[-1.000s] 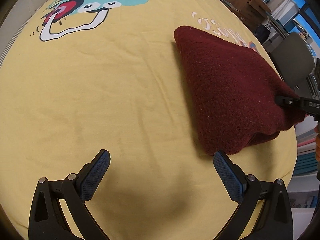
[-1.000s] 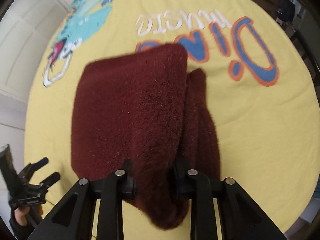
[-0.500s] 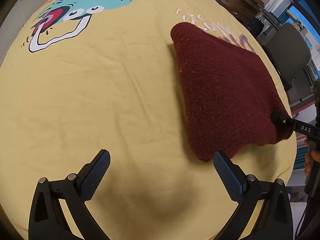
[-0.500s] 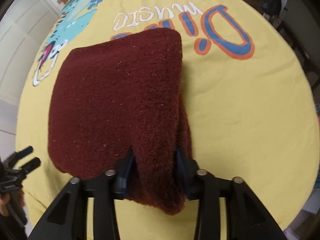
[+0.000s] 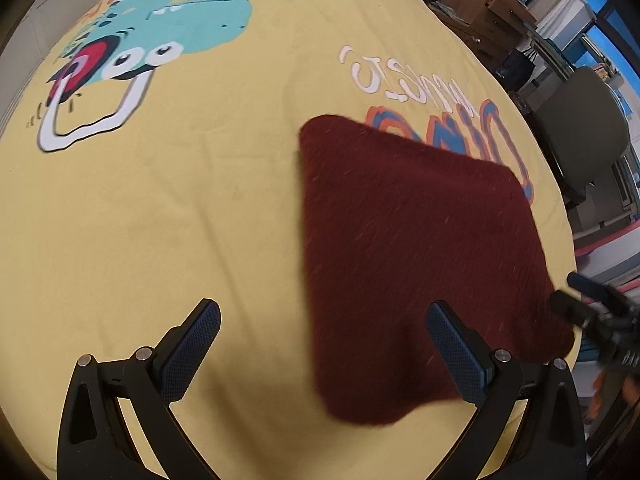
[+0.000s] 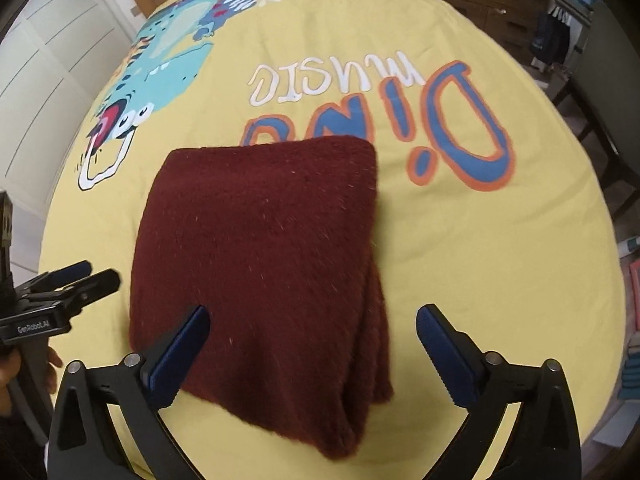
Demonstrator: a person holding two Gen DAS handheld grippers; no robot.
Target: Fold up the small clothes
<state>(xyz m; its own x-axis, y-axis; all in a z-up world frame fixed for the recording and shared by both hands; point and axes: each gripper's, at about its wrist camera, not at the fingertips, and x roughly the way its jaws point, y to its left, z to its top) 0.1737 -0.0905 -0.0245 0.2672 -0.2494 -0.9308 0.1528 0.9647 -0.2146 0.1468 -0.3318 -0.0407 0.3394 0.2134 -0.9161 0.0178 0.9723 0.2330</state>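
Observation:
A dark red fleece garment [image 6: 272, 256] lies folded in several layers on the yellow dinosaur-print cloth [image 6: 480, 260]. It also shows in the left wrist view [image 5: 412, 264], right of centre. My right gripper [image 6: 312, 344] is open, its fingers standing either side of the garment's near edge and holding nothing. My left gripper [image 5: 324, 344] is open and empty over bare cloth, its right finger [image 5: 456, 356] over the garment's near edge. The right gripper appears at the right edge of the left wrist view [image 5: 592, 312].
The cloth [image 5: 160, 200] covers a round table with a teal dinosaur print [image 5: 168, 28] and "Dino music" lettering [image 6: 440, 128]. A grey chair [image 5: 580, 128] and wooden boxes [image 5: 488, 12] stand beyond the far right edge. White cupboards [image 6: 48, 60] are at the left.
My right gripper has opened and let go of the folded red garment, which now lies flat on the cloth. My left gripper has shifted right, closer to the garment.

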